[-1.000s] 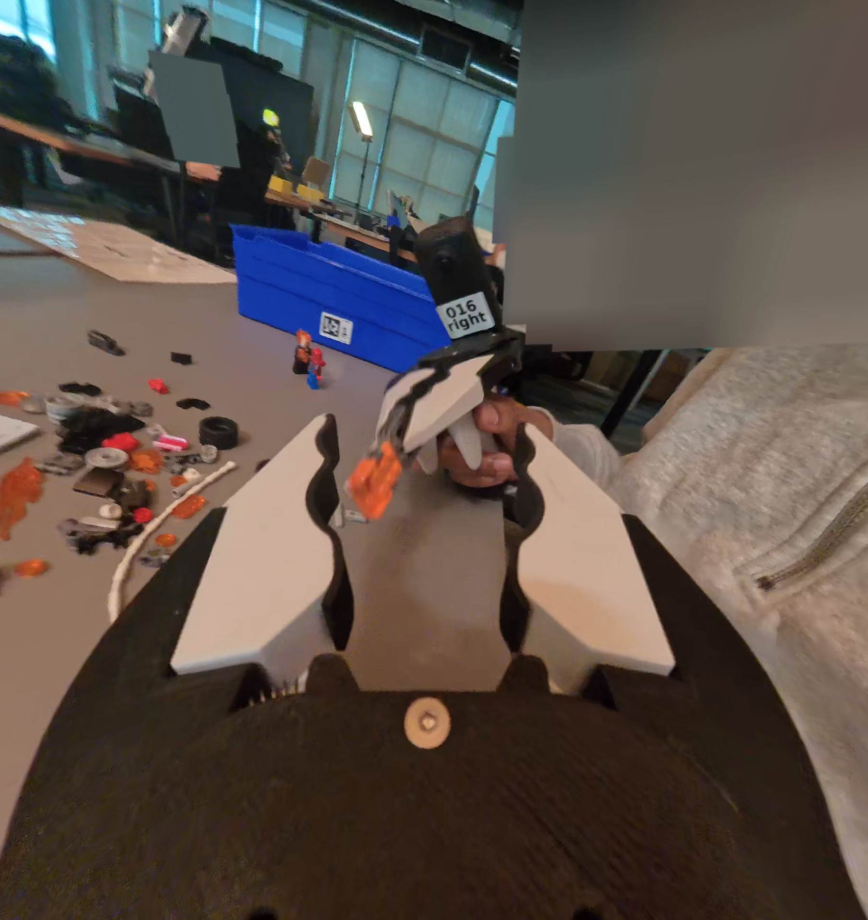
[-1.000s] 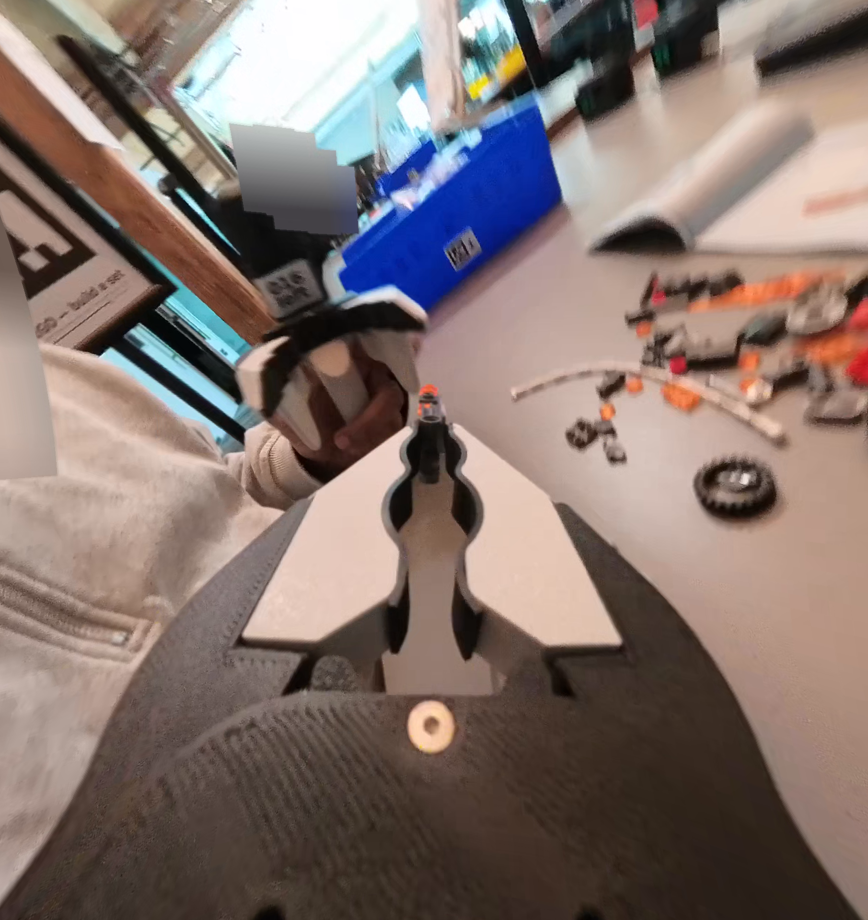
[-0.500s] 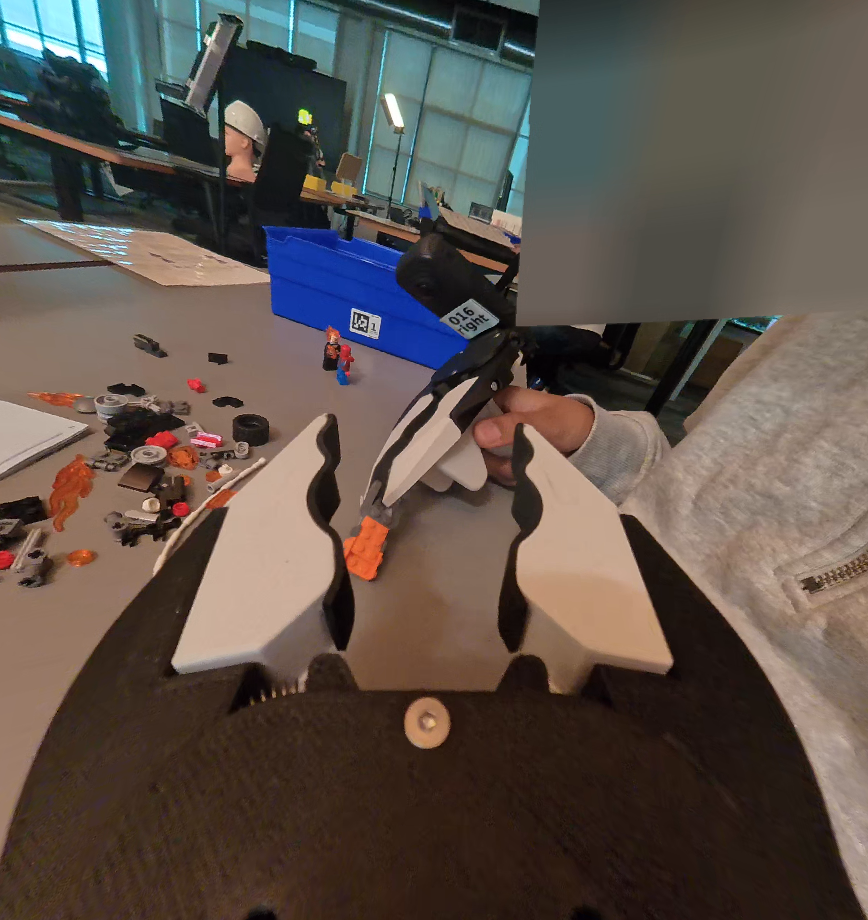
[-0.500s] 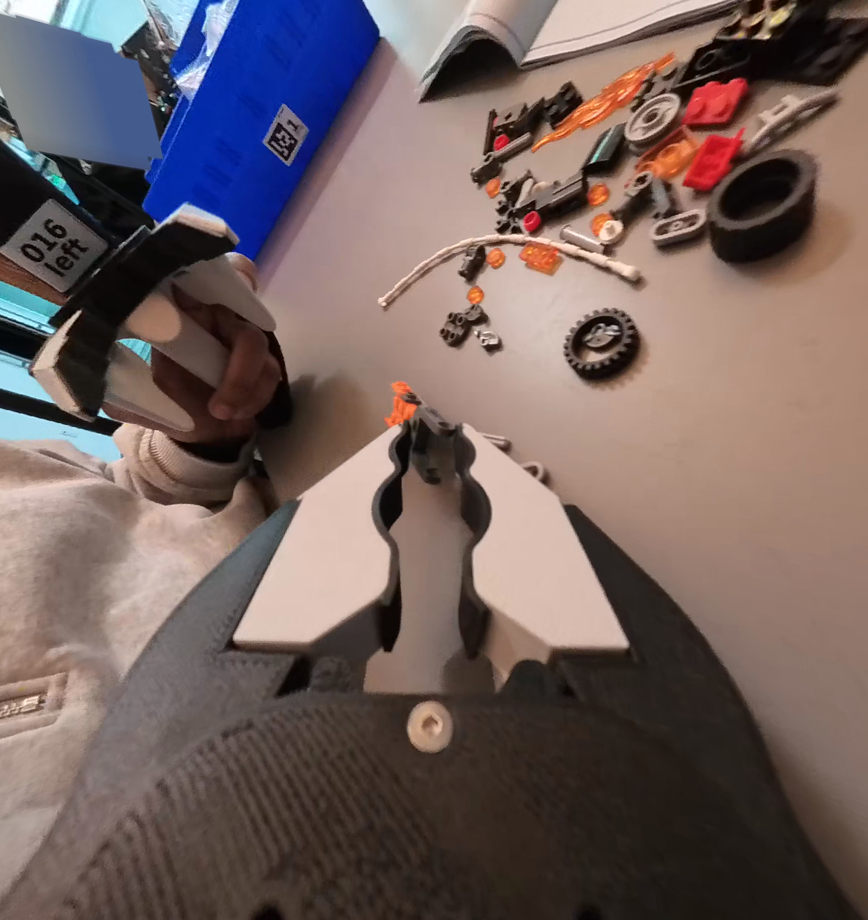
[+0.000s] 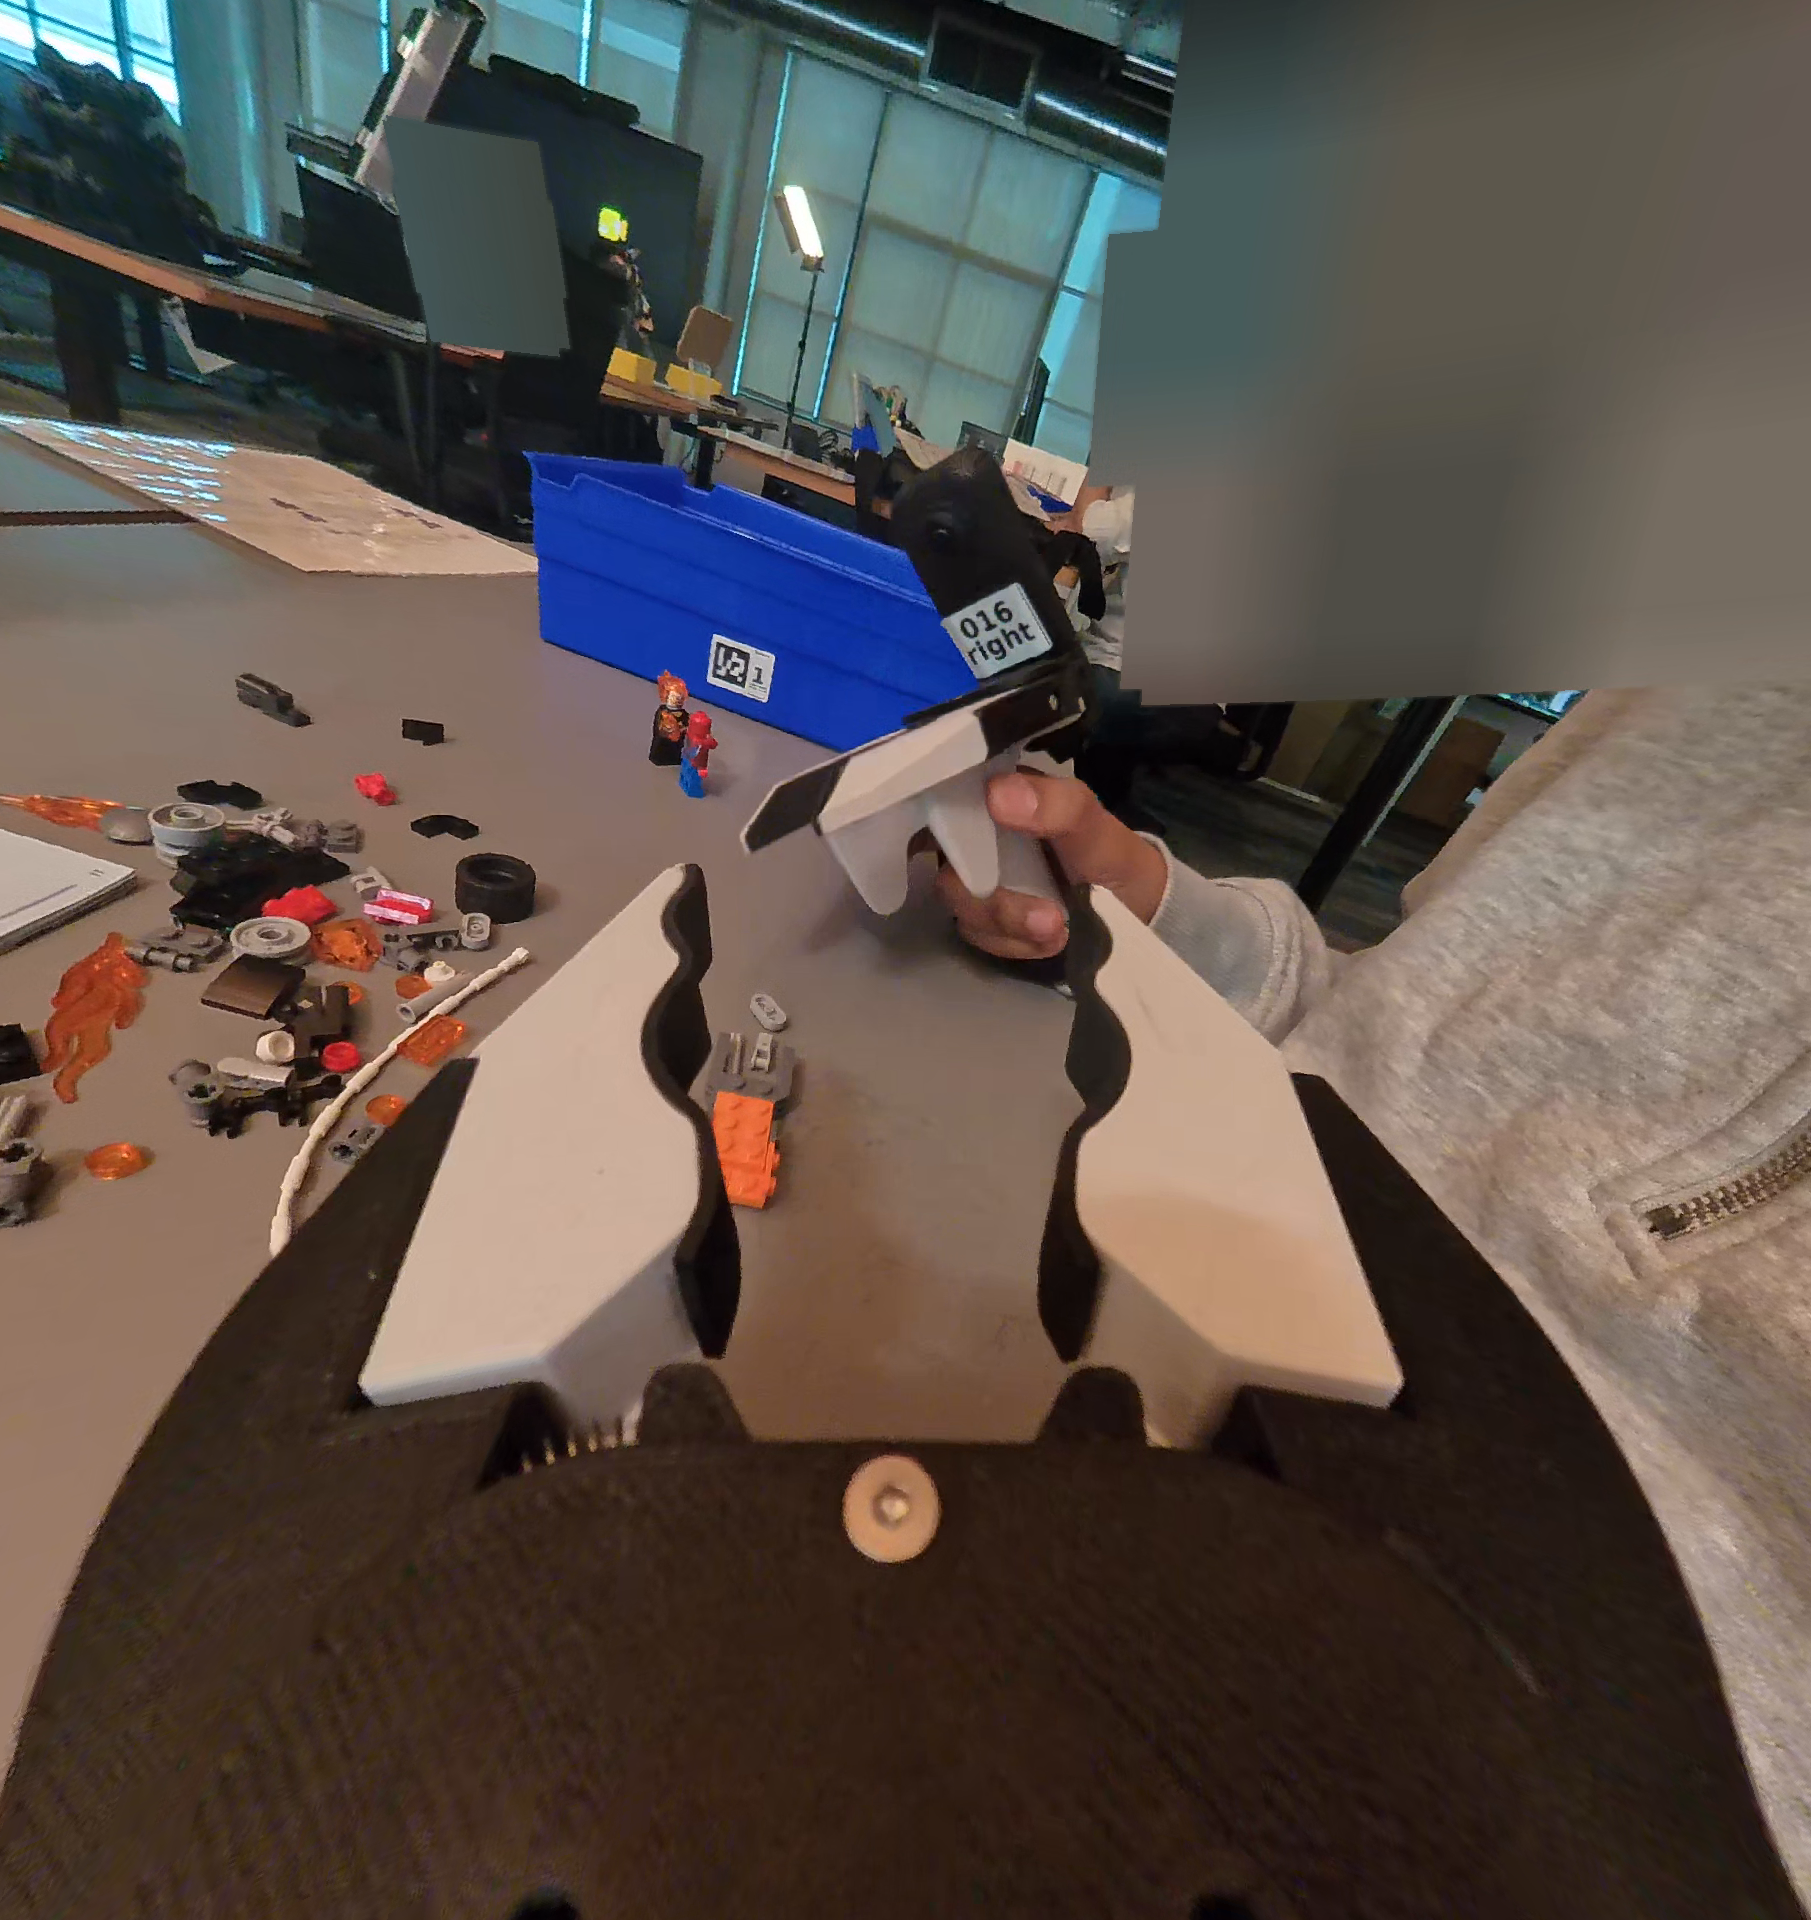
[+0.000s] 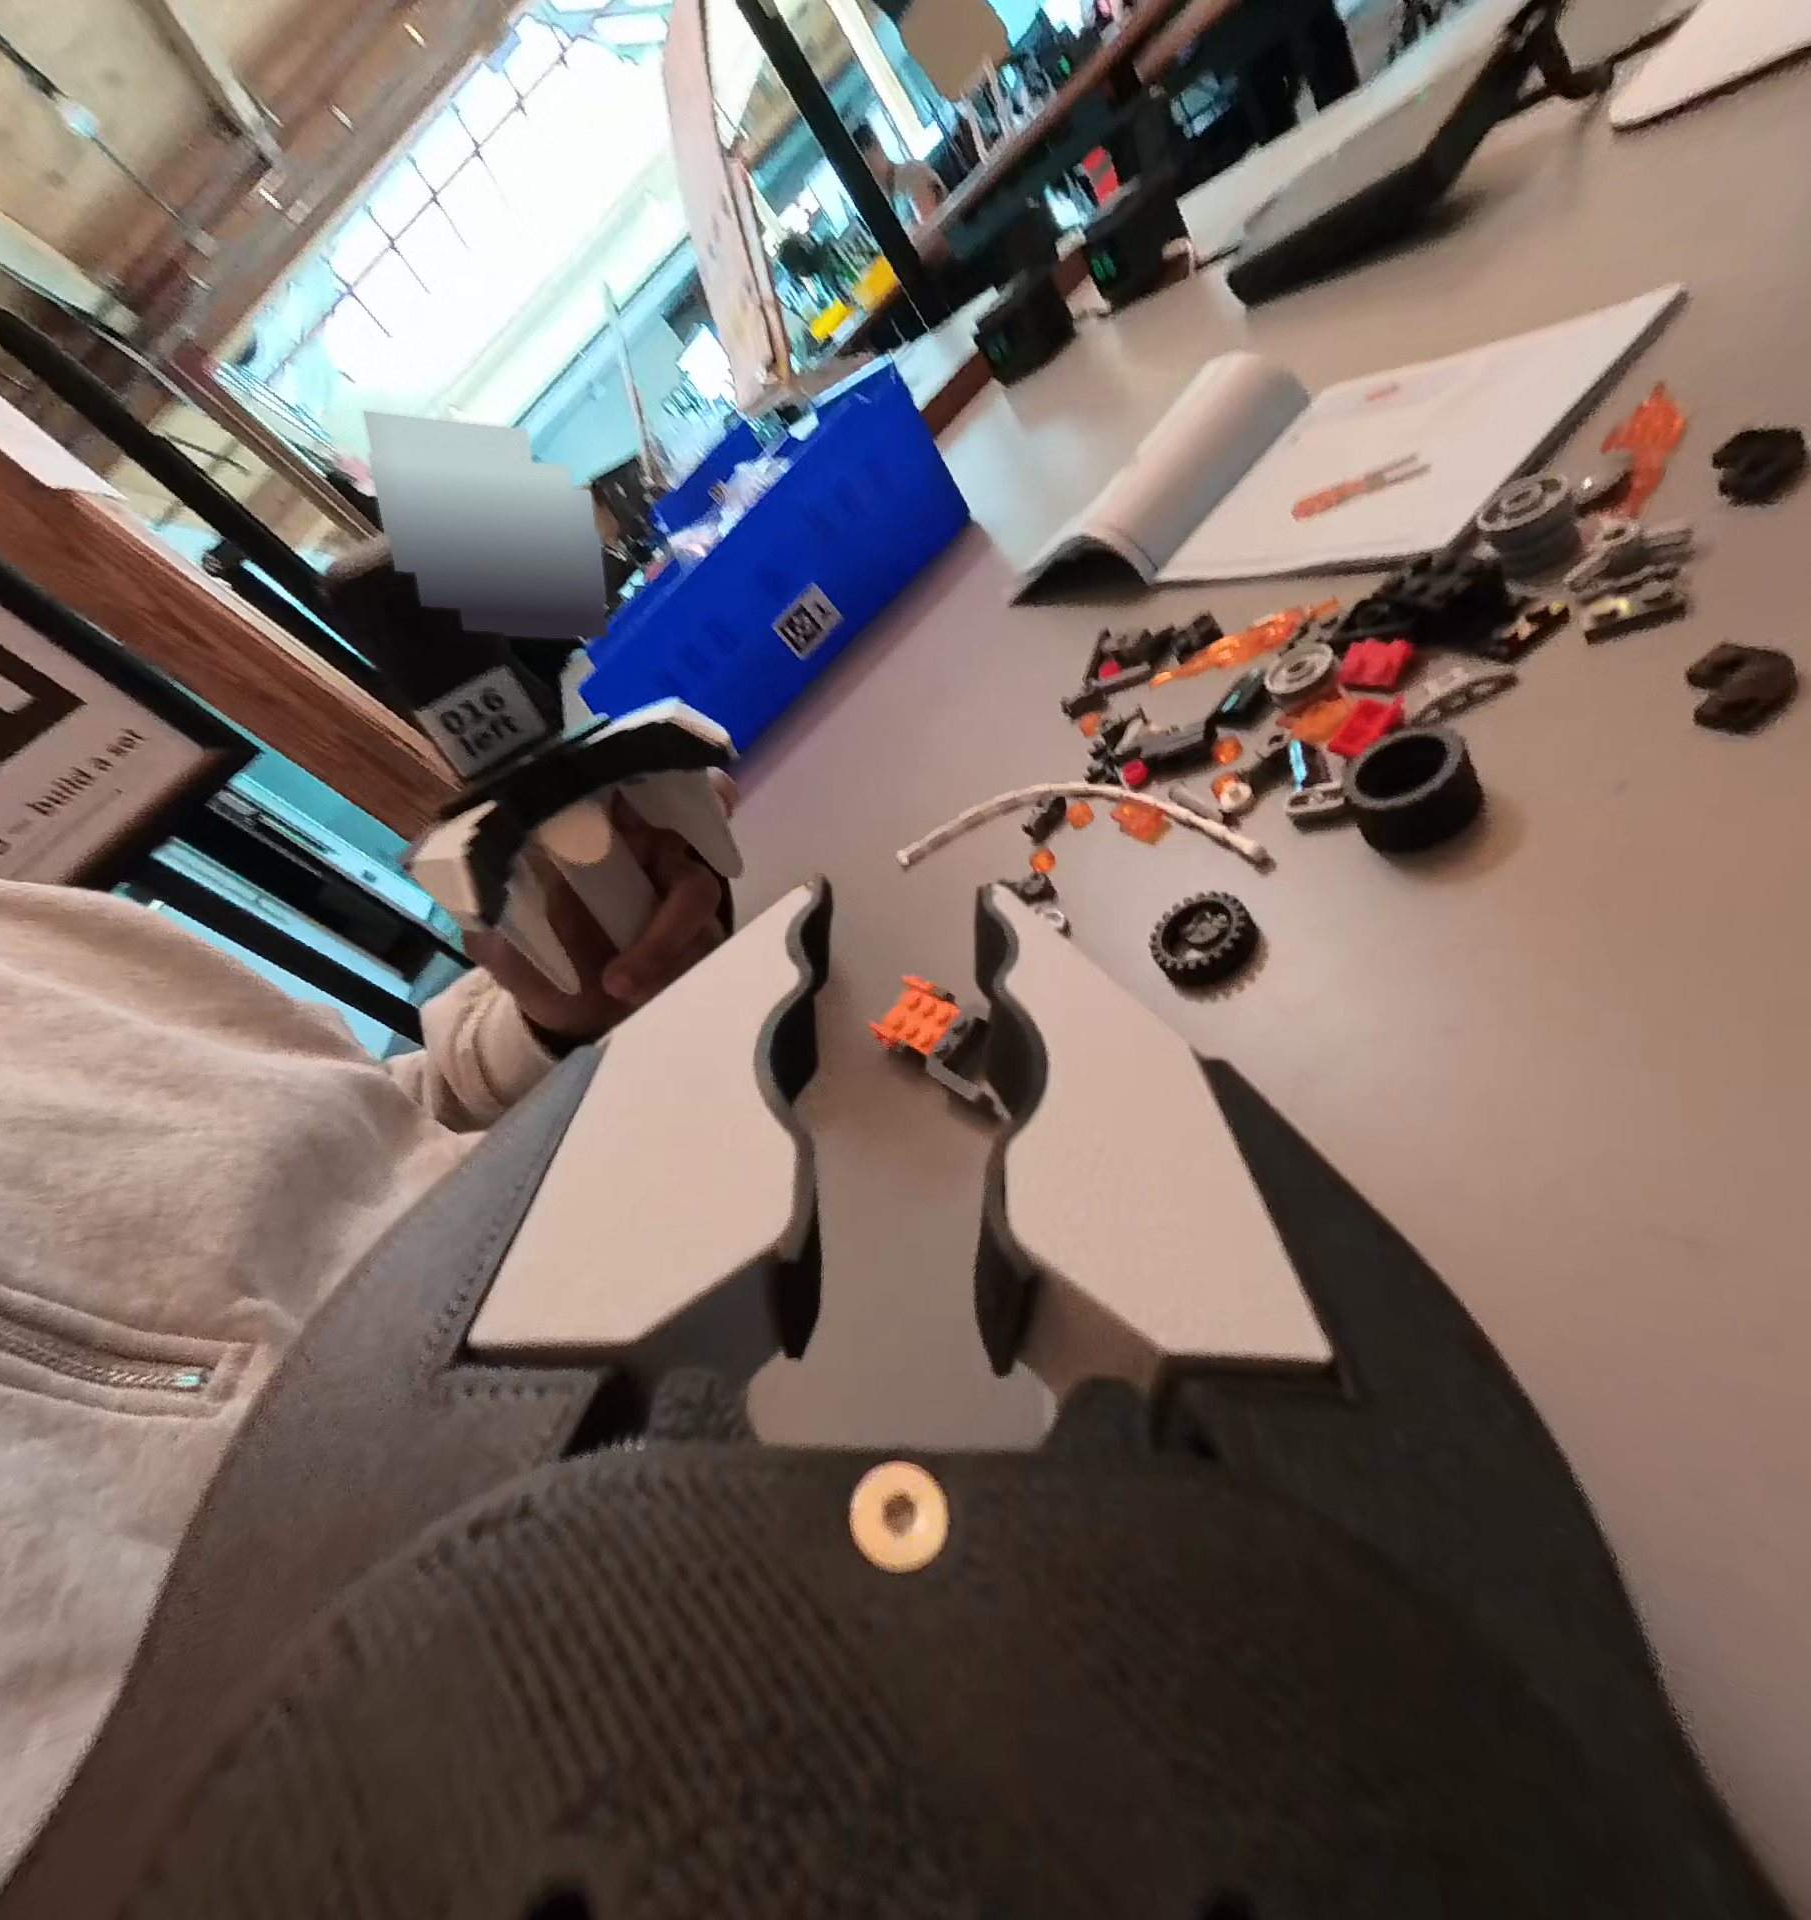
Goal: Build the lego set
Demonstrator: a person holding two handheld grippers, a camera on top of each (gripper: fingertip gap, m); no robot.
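Note:
A small orange and grey brick assembly (image 5: 750, 1117) lies on the grey table between my left gripper's fingers, close to the left one. It also shows in the right wrist view (image 6: 927, 1029), on the table just beyond my right gripper's fingertips. My left gripper (image 5: 885, 894) is open and empty above the table. My right gripper (image 6: 901, 899) is open and empty, raised off the table; it shows in the left wrist view (image 5: 776, 821) held in a hand. A pile of loose Lego parts (image 5: 257, 966) lies to the left.
A blue bin (image 5: 735, 613) stands at the back, with two minifigures (image 5: 683, 732) in front of it. An open instruction booklet (image 6: 1348, 468) lies beyond the parts. A black tyre (image 6: 1415, 790) and a spoked wheel (image 6: 1204, 935) lie nearby. A person's grey sweater (image 5: 1607, 1143) is at the right. Spacing between my two grippers at the tips: around 9 centimeters. My right gripper's tips are some 6 centimeters from the spoked wheel (image 6: 1204, 935).
My right gripper brought the orange and grey assembly down to the table, opened and let it go, then lifted away. The left gripper stayed open.

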